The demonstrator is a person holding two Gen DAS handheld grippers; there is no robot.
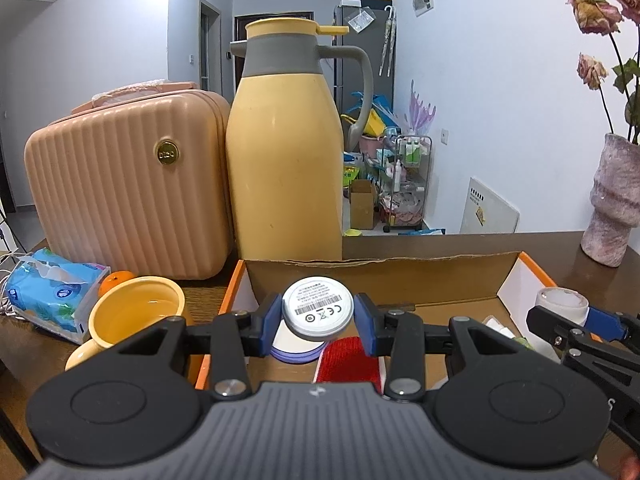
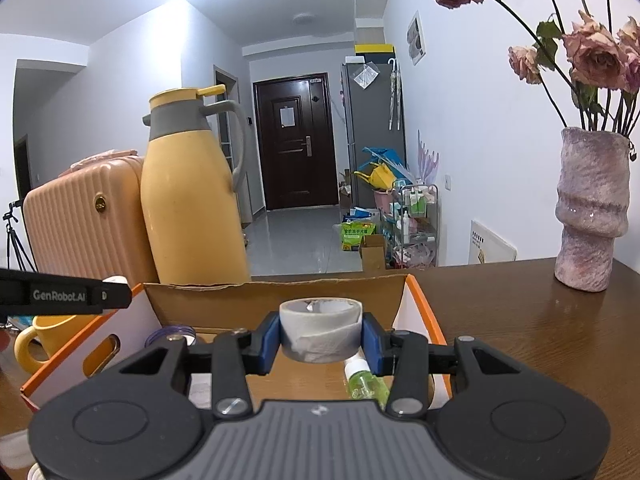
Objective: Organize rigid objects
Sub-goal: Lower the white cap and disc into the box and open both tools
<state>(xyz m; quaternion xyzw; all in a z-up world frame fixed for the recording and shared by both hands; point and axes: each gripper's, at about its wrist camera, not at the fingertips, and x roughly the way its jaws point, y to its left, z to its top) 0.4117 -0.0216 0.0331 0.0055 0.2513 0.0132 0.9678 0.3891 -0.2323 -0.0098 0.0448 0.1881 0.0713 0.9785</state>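
Note:
My left gripper (image 1: 318, 318) is shut on a round white disc (image 1: 318, 310) with a label on its face, held over the open cardboard box (image 1: 372, 276). Below it in the box lie a purple-rimmed round lid (image 1: 294, 348) and a red brush-like item (image 1: 348, 360). My right gripper (image 2: 320, 338) is shut on a roll of grey tape (image 2: 320, 334), held over the same box (image 2: 276, 296). A small green spray bottle (image 2: 366, 382) lies in the box under it. The right gripper also shows in the left wrist view (image 1: 576, 312), holding the tape.
A yellow thermos jug (image 1: 286, 148) and a peach mini suitcase (image 1: 128, 184) stand behind the box. A yellow mug (image 1: 132, 320), an orange (image 1: 116, 280) and a tissue pack (image 1: 52, 288) sit to its left. A pink vase (image 2: 590, 208) with dried roses stands on the wooden table (image 2: 540, 320) at right.

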